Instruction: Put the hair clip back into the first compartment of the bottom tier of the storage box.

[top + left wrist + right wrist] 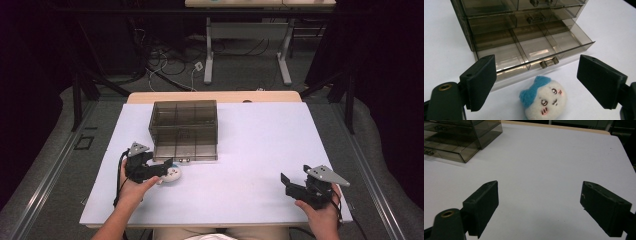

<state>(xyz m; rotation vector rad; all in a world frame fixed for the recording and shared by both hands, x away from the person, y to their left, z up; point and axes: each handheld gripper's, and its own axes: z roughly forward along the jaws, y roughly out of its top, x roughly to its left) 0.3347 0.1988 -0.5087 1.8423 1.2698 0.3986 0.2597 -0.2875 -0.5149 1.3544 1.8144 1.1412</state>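
A small white plush toy (544, 100) with a blue tuft and a drawn face lies on the white table (260, 145), just in front of a smoky transparent drawer box (184, 130). The box's bottom drawer (534, 48) is pulled out, its compartments look empty, and its small handle (549, 62) faces the toy. My left gripper (537, 75) stands open around the toy (171, 174), with a gap on each side between pads and plush. My right gripper (294, 184) rests open near the table's front right, nothing between its jaws (540, 192).
The drawer box (461, 140) sits at the table's middle left, with more closed drawers (524, 17) above the pulled-out one. Bare white tabletop (544, 165) spreads in front of the right gripper. Table legs and cables (165, 65) lie on the floor beyond the far edge.
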